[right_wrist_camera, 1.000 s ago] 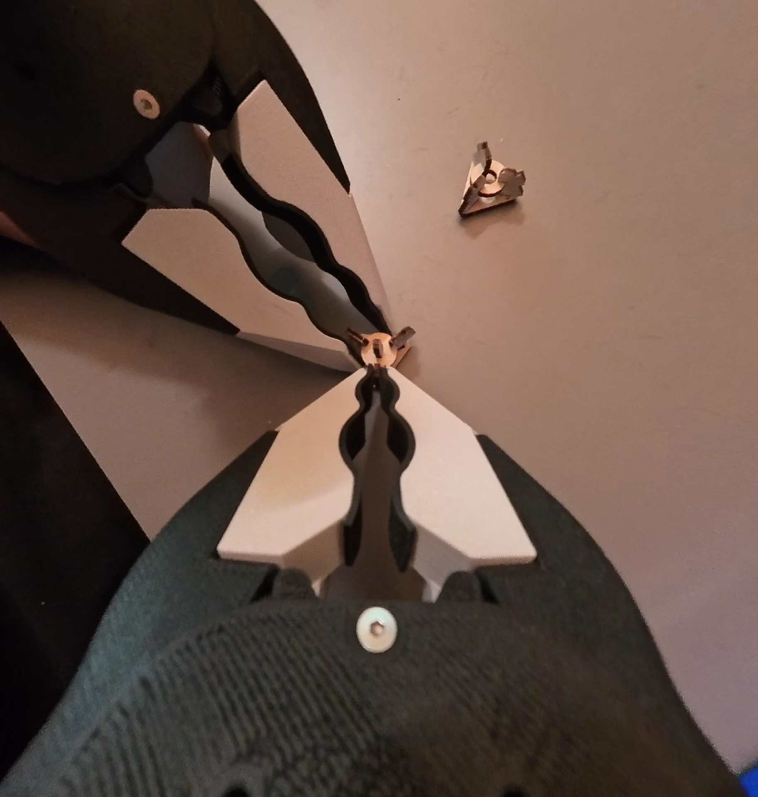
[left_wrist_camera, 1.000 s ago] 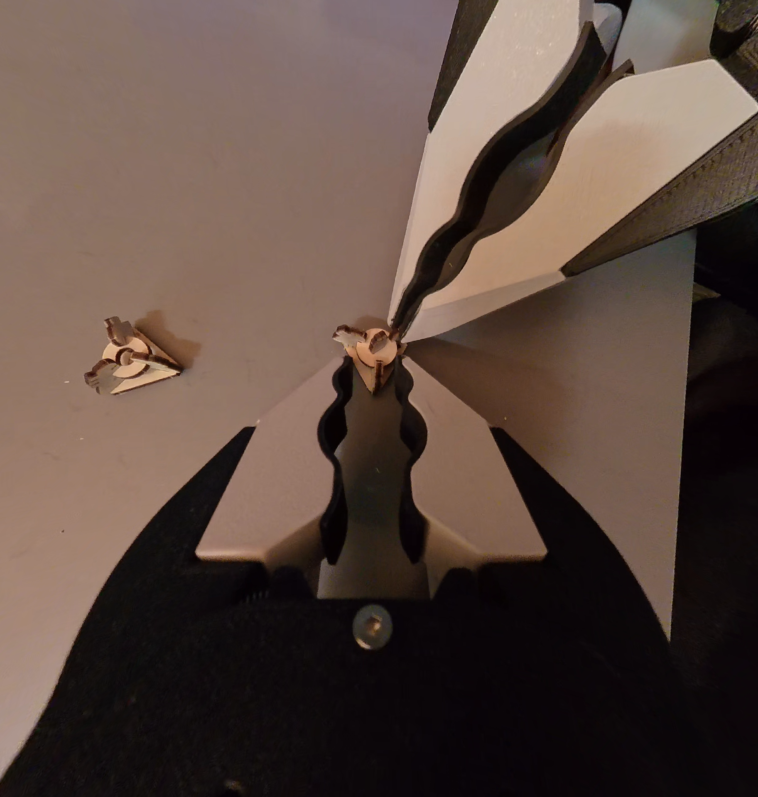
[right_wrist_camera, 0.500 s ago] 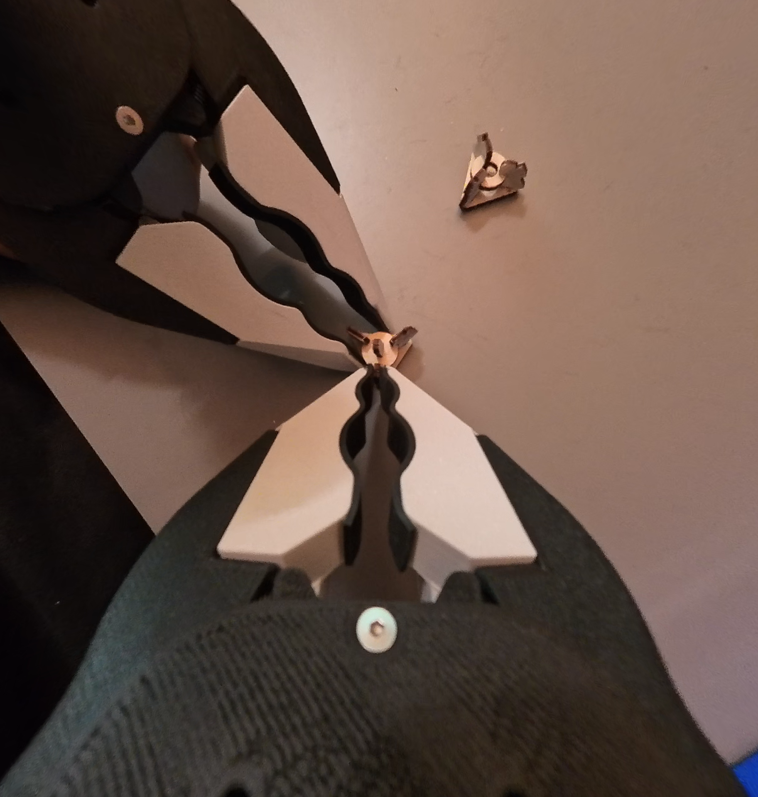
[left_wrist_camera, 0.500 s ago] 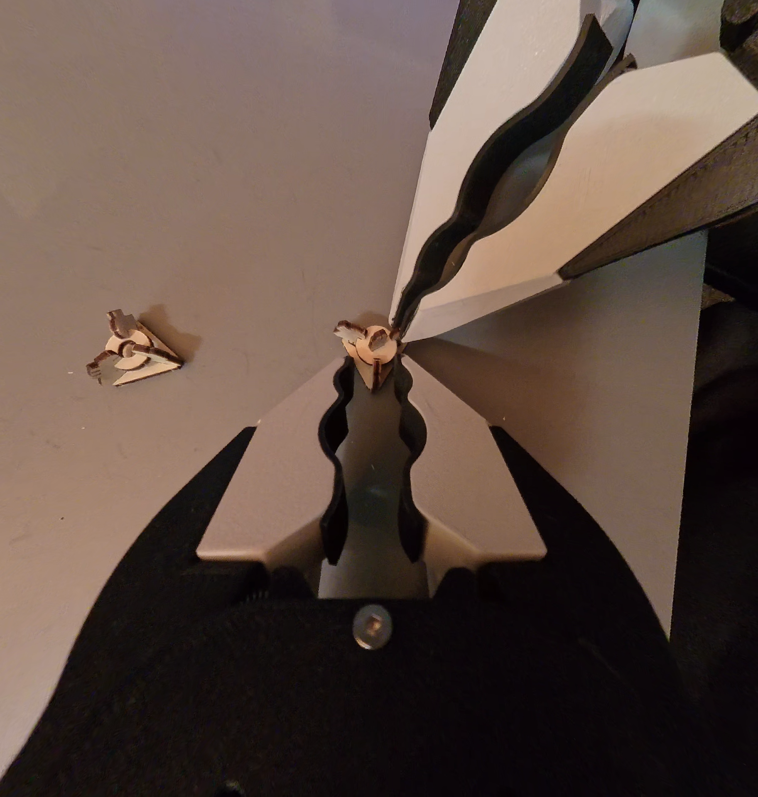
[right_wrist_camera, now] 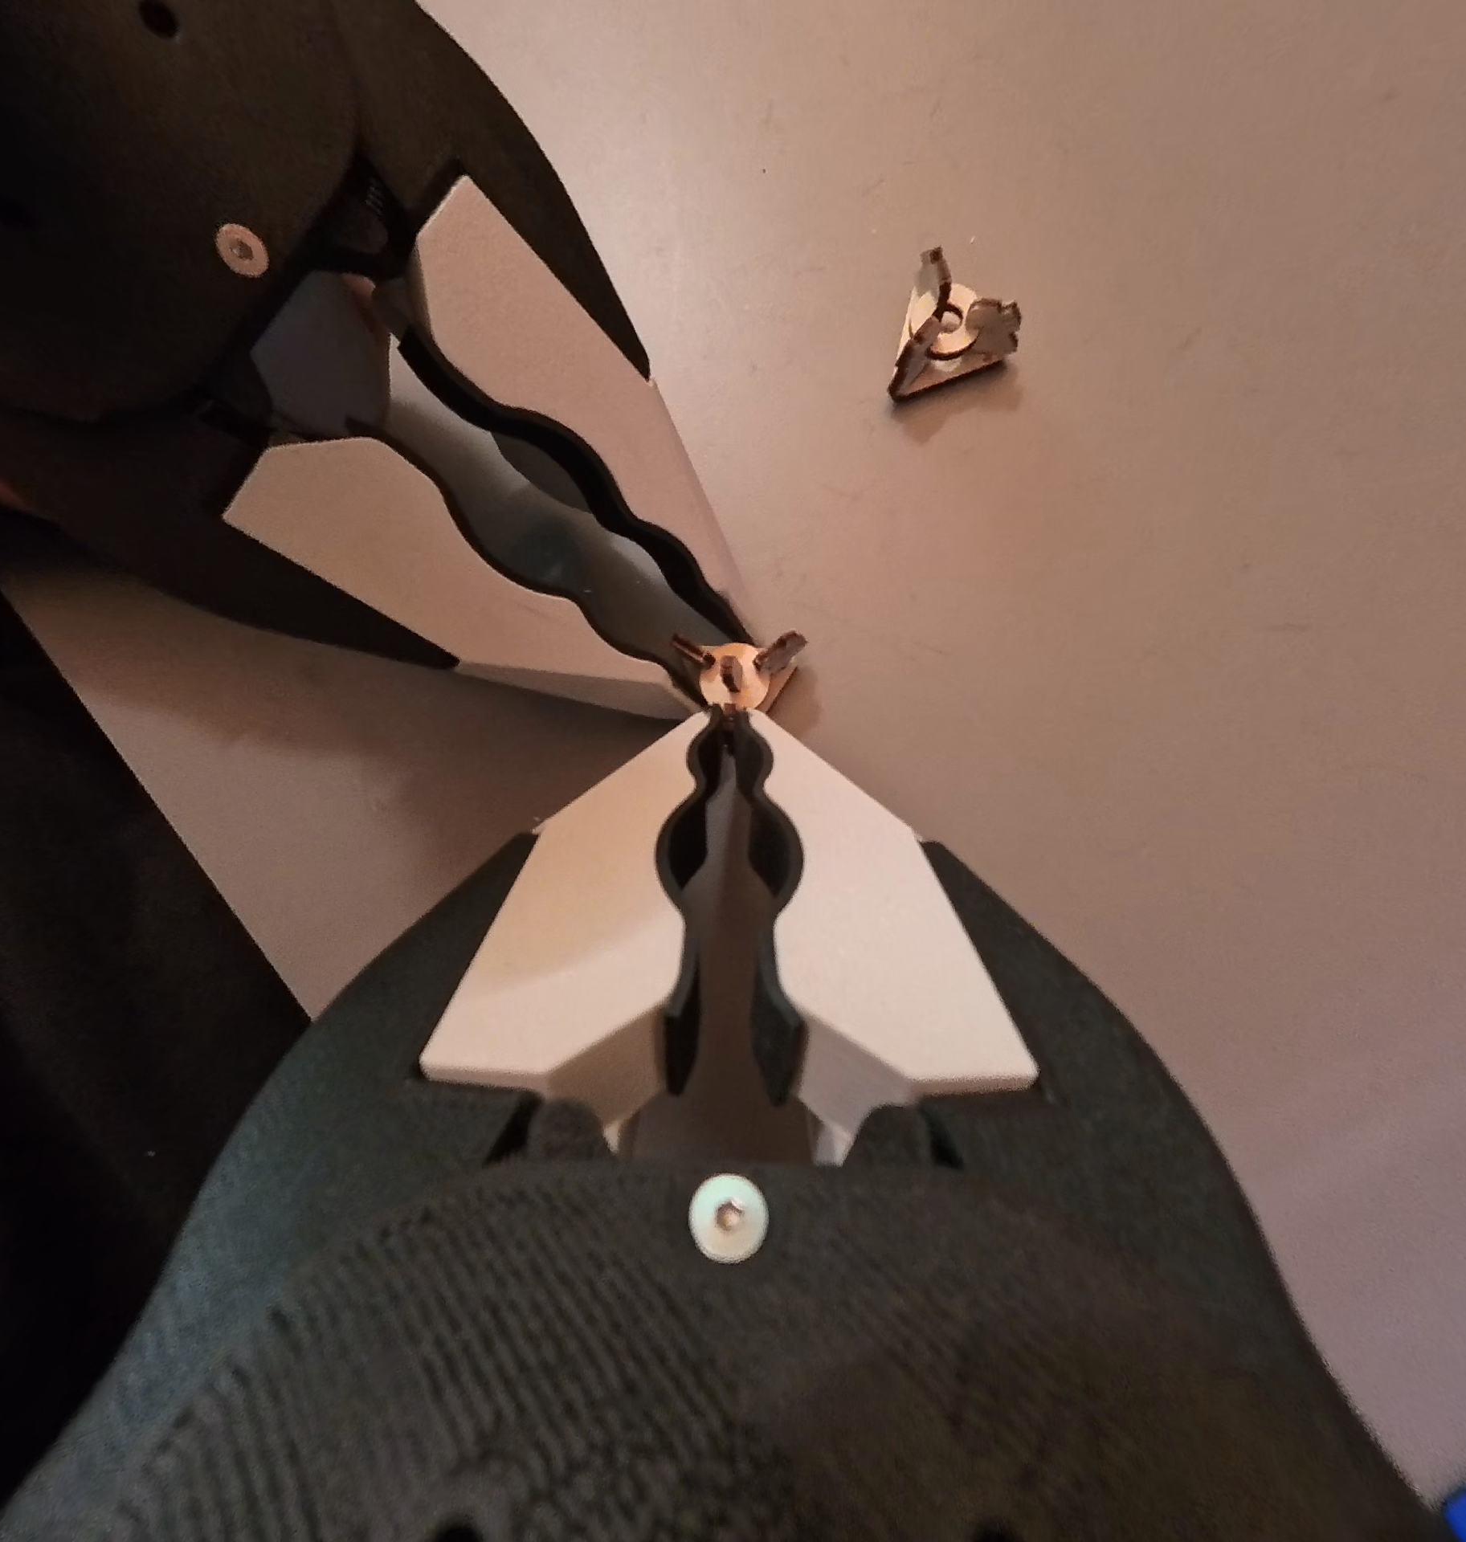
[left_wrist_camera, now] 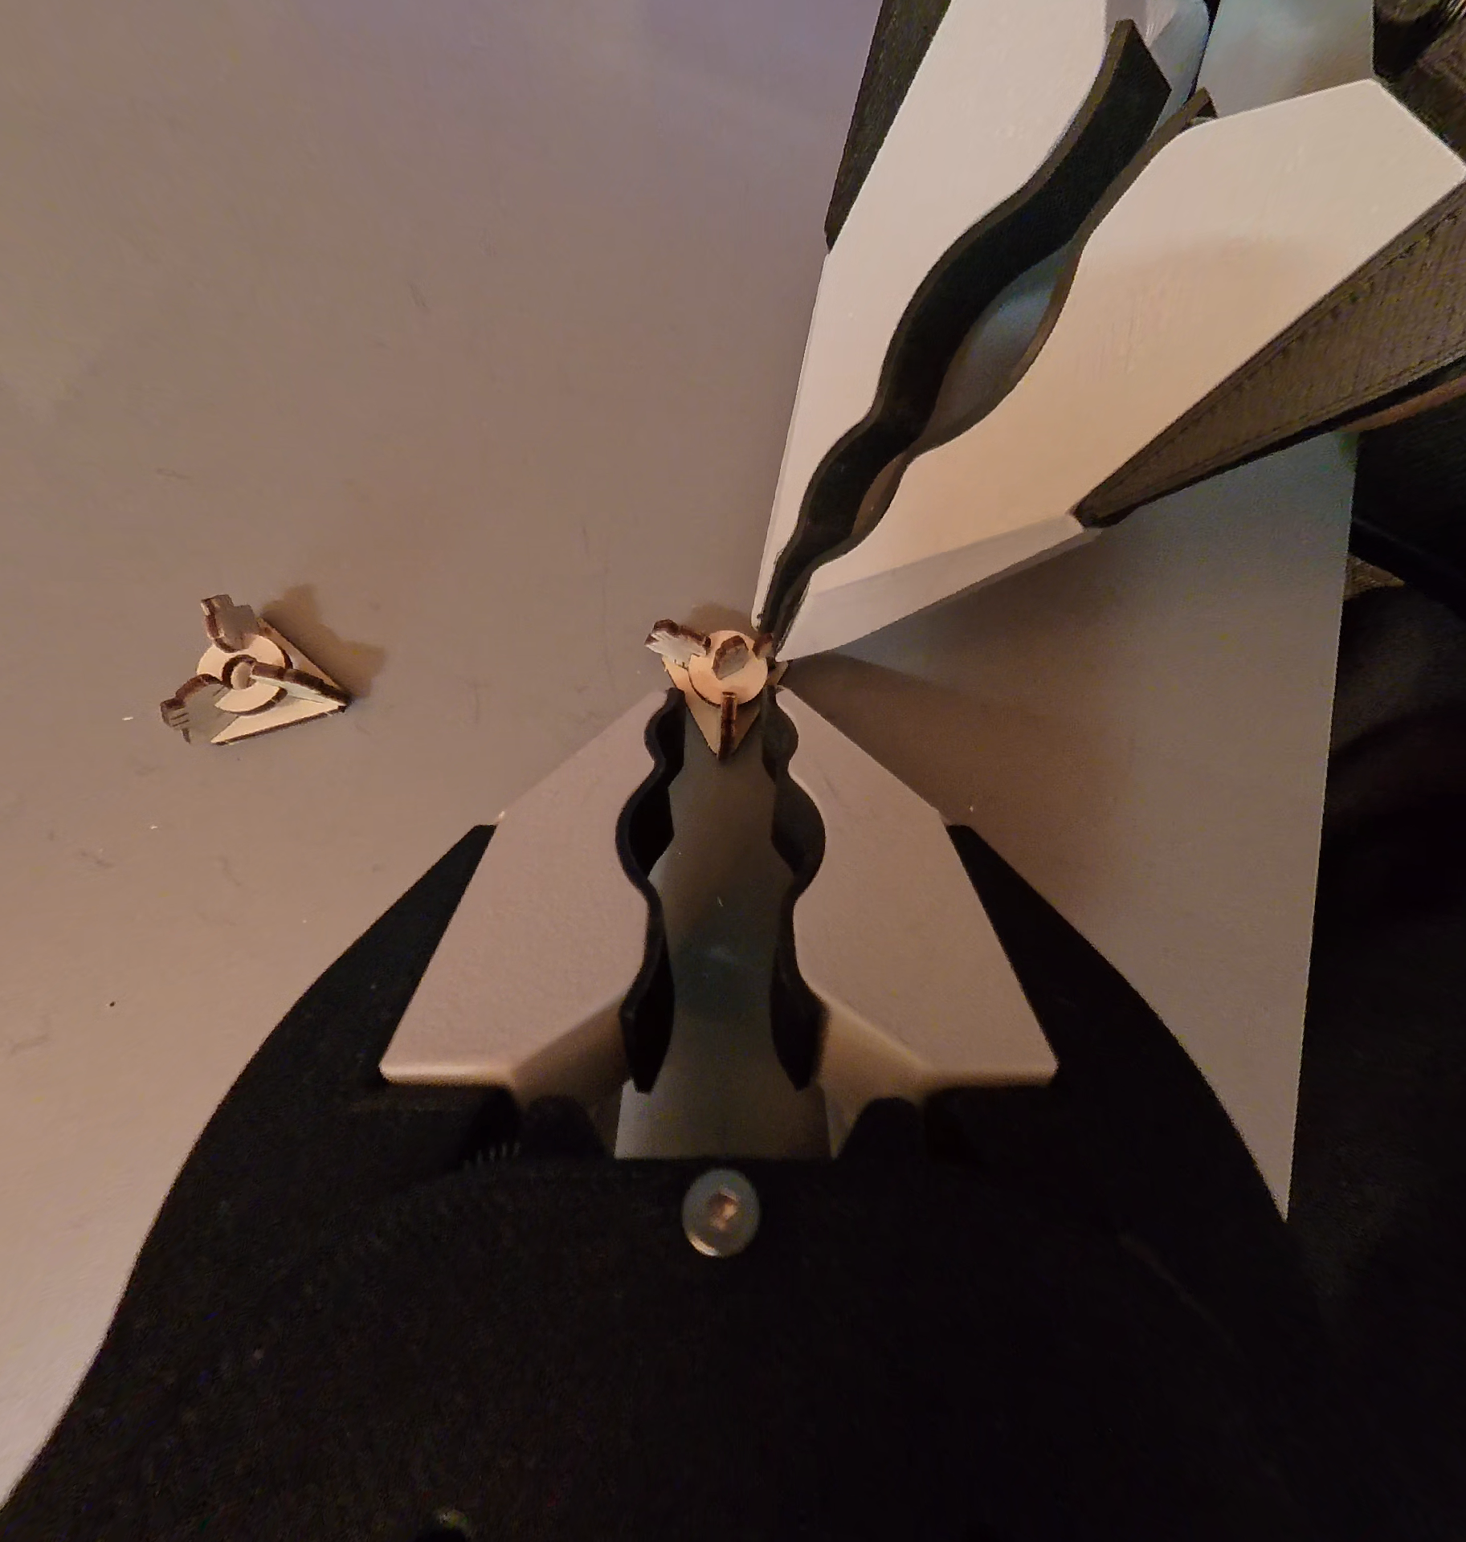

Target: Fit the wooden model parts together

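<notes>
Open table (left_wrist_camera: 379, 334), lone wooden piece (left_wrist_camera: 245, 672) left

Light: dim, warm-tinted.
Shadows: soft, cast beside the wooden pieces.
Focus: near housings were blurred.
Edges: wide-angle bending was seen.

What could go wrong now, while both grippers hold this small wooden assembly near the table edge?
1. The right gripper pinches only a thin wooden tab of the wooden assembly; that tab might snap or slip out.
2. The left gripper grips just the triangular base's point, so the piece may twist.
3. The table edge is close; a dropped piece could fall off.
</notes>
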Tool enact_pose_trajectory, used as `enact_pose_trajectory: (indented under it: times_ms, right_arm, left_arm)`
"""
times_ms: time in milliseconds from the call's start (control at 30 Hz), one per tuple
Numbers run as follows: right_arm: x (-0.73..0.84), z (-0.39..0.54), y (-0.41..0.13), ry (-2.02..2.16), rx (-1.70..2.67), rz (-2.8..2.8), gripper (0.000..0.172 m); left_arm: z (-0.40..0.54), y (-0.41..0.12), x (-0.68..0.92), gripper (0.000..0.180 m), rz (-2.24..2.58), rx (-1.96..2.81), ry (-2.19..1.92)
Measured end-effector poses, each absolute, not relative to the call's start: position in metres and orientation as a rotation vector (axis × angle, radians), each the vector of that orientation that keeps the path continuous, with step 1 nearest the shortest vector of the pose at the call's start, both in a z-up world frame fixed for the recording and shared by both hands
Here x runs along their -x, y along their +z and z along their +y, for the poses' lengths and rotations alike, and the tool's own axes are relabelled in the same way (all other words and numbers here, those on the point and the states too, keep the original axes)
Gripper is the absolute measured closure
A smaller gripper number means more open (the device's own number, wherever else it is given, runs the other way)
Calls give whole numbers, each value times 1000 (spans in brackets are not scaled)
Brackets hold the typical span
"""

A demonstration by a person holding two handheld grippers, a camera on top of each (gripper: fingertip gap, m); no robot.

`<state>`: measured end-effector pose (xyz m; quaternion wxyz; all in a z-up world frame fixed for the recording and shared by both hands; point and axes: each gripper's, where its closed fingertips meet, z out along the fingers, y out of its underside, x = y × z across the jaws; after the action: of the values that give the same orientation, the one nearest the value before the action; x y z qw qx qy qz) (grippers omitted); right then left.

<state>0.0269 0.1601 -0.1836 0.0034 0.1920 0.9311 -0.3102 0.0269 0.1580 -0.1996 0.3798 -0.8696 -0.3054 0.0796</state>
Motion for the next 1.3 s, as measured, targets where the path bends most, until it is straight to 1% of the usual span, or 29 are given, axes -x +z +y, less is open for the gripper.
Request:
enact_pose_trajectory:
  times_ms: [800,933,1200,1300]
  right_arm:
    - [-29,160,-185,-1000,-666,2806,170]
    - [-29,160,-185,-955,-623,2875,170]
    - [-29,161,-185,-896,-529,2899,170]
    - [-30,161,-185,-869,-467,2895,170]
  left_arm:
    - [159,-199,-28,162,-777,2221,194]
    - [159,-199,-29,162,-772,2223,170]
    - [146,-179,-31,158,-795,2067,-86]
    - [141,-175,-29,148,-764,2041,-108]
